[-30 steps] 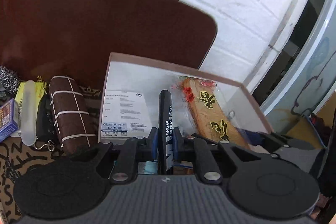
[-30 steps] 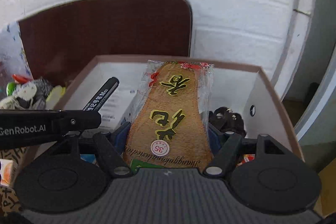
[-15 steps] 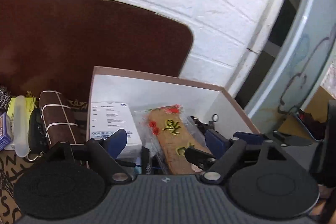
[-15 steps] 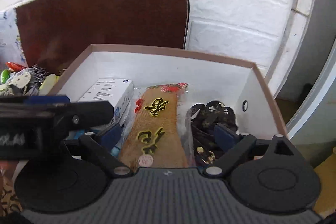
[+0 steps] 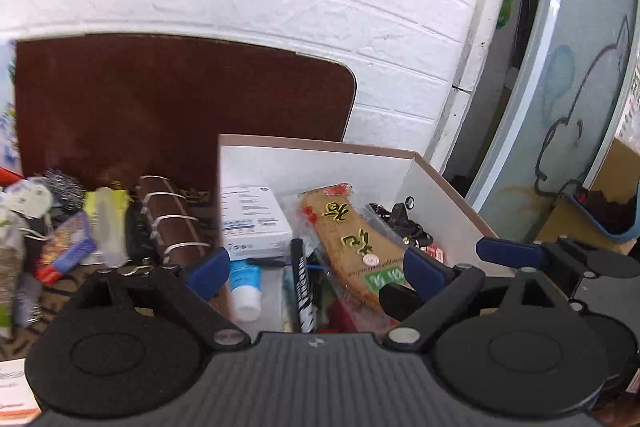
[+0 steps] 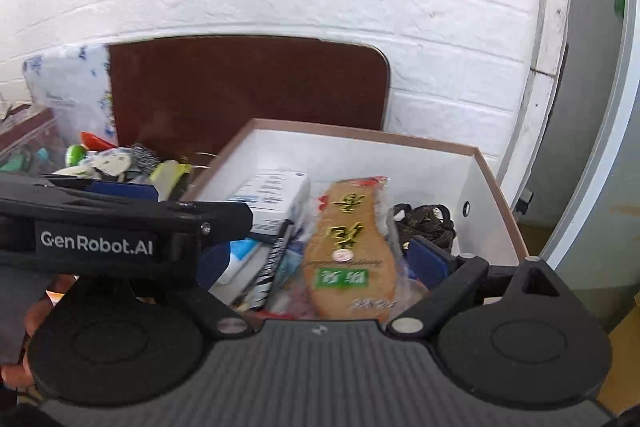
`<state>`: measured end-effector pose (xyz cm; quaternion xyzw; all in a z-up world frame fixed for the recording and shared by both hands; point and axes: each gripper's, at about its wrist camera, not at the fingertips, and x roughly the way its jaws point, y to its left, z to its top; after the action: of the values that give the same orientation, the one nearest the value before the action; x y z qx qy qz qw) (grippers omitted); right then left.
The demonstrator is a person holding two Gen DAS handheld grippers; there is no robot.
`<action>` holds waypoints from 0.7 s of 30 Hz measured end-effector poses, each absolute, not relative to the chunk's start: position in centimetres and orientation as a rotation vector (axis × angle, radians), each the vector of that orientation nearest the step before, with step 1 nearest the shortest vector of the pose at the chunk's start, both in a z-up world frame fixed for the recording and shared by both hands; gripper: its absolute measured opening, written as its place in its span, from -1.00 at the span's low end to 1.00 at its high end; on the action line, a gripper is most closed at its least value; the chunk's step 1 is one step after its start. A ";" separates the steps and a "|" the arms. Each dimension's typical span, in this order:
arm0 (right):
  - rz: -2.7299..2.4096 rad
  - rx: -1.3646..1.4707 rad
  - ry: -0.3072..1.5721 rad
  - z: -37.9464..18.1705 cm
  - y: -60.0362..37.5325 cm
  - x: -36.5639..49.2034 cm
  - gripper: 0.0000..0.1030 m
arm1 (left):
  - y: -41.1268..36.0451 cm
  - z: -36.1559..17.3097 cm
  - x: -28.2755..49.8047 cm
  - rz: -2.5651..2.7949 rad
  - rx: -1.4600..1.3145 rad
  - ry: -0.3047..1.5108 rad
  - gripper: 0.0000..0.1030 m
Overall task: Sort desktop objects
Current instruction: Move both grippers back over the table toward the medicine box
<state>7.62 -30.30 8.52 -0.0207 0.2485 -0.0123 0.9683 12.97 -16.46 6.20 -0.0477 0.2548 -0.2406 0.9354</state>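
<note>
Left gripper (image 5: 316,267): jaws spread wide, just been opening; nothing pinched. The black marker (image 5: 301,287) lies loose in the gap below them.
Right gripper (image 6: 320,259): I read it spread too, jaws just opened; the insole pack (image 6: 348,247) lies flat between the pads, untouched.
Risk: both grippers hang close over the same box (image 5: 440,187). I could knock one against the other, or catch the near wall and shove the box.
Risk, second: the marker leans on the white tube (image 5: 245,283); a low fingertip could drag it out.
Marker: in the box, near end, left of the insole pack.
Insole pack: mid-box, between the white carton (image 6: 276,195) and the dark strap bundle (image 6: 424,223).
Left to sort: clutter left of the box, including the brown roll (image 5: 172,219).
</note>
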 end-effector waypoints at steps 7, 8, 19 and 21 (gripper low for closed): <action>0.021 -0.044 0.455 8.8 -26.7 3.3 0.81 | -13.0 6.1 8.3 -0.472 -0.116 0.499 0.87; 0.032 -0.047 0.450 8.8 -26.1 2.8 0.81 | -12.2 5.8 7.6 -0.470 -0.125 0.497 0.87; 0.224 -0.070 0.532 3.5 -17.1 0.5 0.81 | -2.3 -0.1 4.1 -0.343 -0.222 0.602 0.87; 0.265 -0.091 0.545 2.2 -15.4 1.0 0.81 | -0.1 -1.0 4.4 -0.288 -0.246 0.616 0.87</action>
<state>0.99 -15.40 2.24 -0.0445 0.2680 0.1302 0.9535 4.43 -0.14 -0.98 -0.1205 0.3012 -0.1409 0.9354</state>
